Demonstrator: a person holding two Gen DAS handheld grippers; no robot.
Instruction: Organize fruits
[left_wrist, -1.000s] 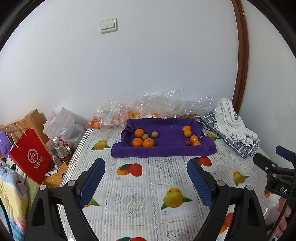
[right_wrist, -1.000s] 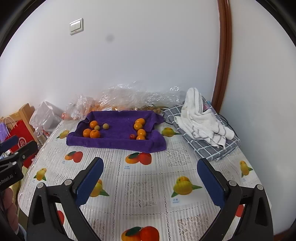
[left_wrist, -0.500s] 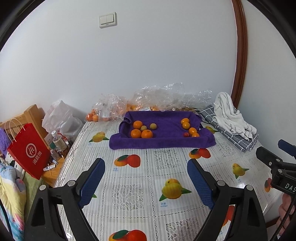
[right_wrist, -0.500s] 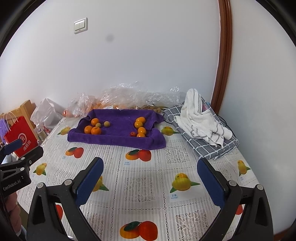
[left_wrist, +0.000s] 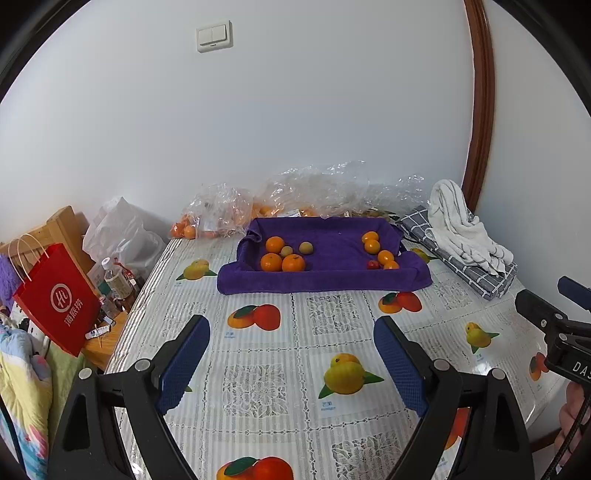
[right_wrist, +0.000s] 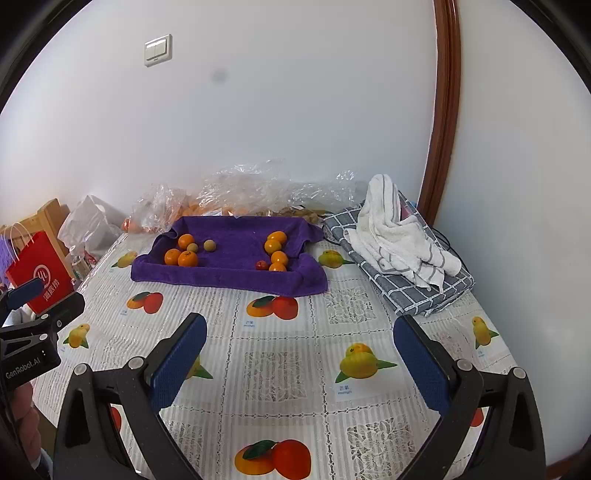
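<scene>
A purple towel-lined tray (left_wrist: 332, 280) (right_wrist: 221, 277) lies at the far side of the table. On its left sit three oranges (left_wrist: 282, 258) (right_wrist: 183, 254) with two small greenish fruits (left_wrist: 306, 248) (right_wrist: 209, 245). On its right lie several small oranges (left_wrist: 376, 249) (right_wrist: 275, 247) and a little red fruit (left_wrist: 373, 264) (right_wrist: 262, 264). My left gripper (left_wrist: 291, 336) hangs open over the near tablecloth, well short of the tray, nothing between its blue pads. My right gripper (right_wrist: 300, 334) is also open and empty, equally far back.
A fruit-print tablecloth (left_wrist: 295, 369) covers the table. Clear plastic bags with oranges (left_wrist: 221, 218) line the wall behind the tray. A white towel on a checked cloth (right_wrist: 402, 251) lies at the right. A red paper bag (left_wrist: 55, 299) and bottles stand off the left edge.
Both grippers have drawn back from the tray, so it looks smaller and farther; the left one moved more. The fruit has not shifted and both jaws stayed open.
</scene>
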